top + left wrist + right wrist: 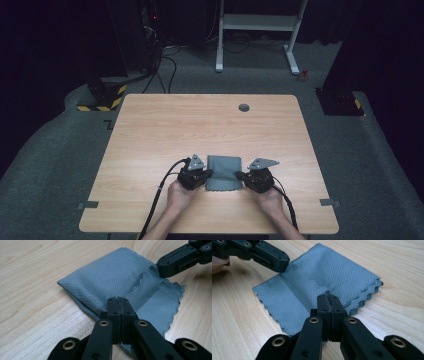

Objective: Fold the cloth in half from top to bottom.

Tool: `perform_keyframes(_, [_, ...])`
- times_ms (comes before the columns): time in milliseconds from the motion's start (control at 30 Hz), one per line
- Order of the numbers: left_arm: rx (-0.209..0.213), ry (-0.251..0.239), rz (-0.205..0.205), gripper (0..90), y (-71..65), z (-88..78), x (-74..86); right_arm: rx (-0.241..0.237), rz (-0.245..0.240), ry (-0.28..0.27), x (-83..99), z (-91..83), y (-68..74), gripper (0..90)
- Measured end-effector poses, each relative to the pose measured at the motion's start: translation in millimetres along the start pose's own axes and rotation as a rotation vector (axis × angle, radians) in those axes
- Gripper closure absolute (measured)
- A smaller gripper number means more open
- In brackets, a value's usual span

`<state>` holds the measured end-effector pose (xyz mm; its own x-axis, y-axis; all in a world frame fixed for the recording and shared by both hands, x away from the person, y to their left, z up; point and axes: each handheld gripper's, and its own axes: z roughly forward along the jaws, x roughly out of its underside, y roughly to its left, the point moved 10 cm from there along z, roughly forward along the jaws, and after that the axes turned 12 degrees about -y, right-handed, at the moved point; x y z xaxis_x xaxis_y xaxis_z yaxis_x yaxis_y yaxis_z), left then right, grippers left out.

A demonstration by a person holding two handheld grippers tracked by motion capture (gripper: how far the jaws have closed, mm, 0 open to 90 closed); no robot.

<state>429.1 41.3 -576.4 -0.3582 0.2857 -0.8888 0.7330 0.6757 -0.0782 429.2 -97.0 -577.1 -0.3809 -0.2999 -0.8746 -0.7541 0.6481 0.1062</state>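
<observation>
Dark room all round, grey carpet below, and a pale wood desk (150,130) in the middle with one thing on it: a grey cloth (223,173), folded, lying near my edge of the desk between the two hands.

Left of the cloth, my left tongs (208,174) sit at its left edge. In the left gripper view the jaws are clenched tight together with their tips on the scalloped hem of the upper layer (140,283); I judge they pinch that hem, though the tips hide the contact itself. The cloth (110,275) spreads beyond them, its folded side to the left in that view.

Right of the cloth, my right tongs (239,175) meet its right edge the same way. The right gripper view shows those jaws clenched too, tips on the cloth (329,267) where the wavy hem crosses it, with stacked layers (364,296) fanned out at the corner beside them.

My worry from here: each pinch looks shallow, right at a hem. If I lift or pull apart unevenly, one side could slip free and the fold would collapse. With several layers stacked at the right corner, I may also have caught only the top one, or too many, so the cloth opens crooked.
</observation>
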Motion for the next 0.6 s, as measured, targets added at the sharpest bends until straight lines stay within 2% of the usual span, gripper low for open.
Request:
perform_keyframes(100, [0.0,0.004,0.009,89.0,-2.2,-0.6,0.8,0.011,-0.031,0.01,2.8,-0.7,2.0,89.5])
perform_keyframes(200, [0.004,-0.001,0.0,89.0,-3.9,-2.0,1.6,0.005,-0.019,0.009,4.5,-2.6,4.0,89.5])
perform_keyframes(333, [0.006,-0.001,-0.007,89.0,-6.4,-3.4,5.1,0.008,-0.039,0.011,6.0,-3.1,6.7,89.4])
perform_keyframes(600, [0.007,0.007,0.011,89.0,-10.2,-5.0,7.2,0.009,-0.04,0.014,8.9,-4.4,8.0,89.3])
